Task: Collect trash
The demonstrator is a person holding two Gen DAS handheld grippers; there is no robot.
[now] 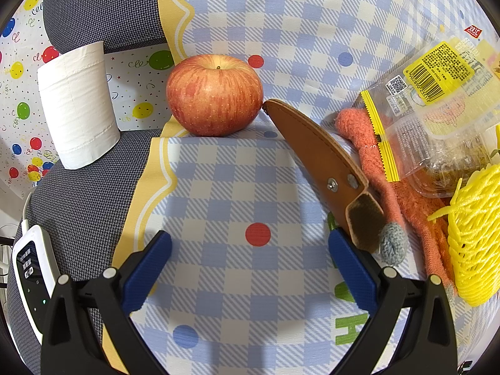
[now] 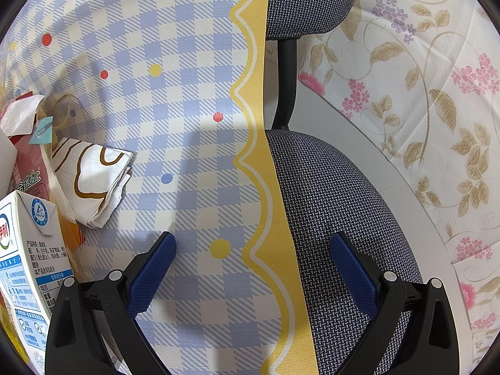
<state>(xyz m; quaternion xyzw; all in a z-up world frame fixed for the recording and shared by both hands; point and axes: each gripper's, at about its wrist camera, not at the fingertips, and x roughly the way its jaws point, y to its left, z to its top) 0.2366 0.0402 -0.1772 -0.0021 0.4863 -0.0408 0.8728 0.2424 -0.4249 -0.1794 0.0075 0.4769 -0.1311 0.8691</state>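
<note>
1. Left wrist view, far left: a white device (image 1: 32,278) with a cable sits on the grey chair seat (image 1: 84,193), and a roll of toilet paper (image 1: 78,106) stands upright just beyond it.
2. Moving in, a red apple (image 1: 214,95) rests on the checked cloth (image 1: 237,187) near its yellow scalloped edge, touching the tip of a brown leather sheath (image 1: 322,159).
3. The left gripper (image 1: 250,262) hovers over bare cloth, blue pads spread wide, nothing between them; the right-hand pad sits just beside the sheath's lower end.
4. Further right, an orange knitted glove (image 1: 384,172) with a grey fingertip lies under the sheath.
5. Here is the trash: a clear plastic wrapper (image 1: 428,103) with a yellow barcode label overlaps the glove, and a yellow foam net (image 1: 472,234) lies at the far right edge.
6. Right wrist view, far left: a milk carton (image 2: 25,250) stands beside a red packet (image 2: 29,168), with crumpled white paper (image 2: 93,178) lying on the cloth against them.
7. The right gripper (image 2: 253,265) is also spread wide and empty, one pad over the cloth, the other over the chair seat.
8. Far right, a floral cloth (image 2: 431,93) covers another surface.
</note>
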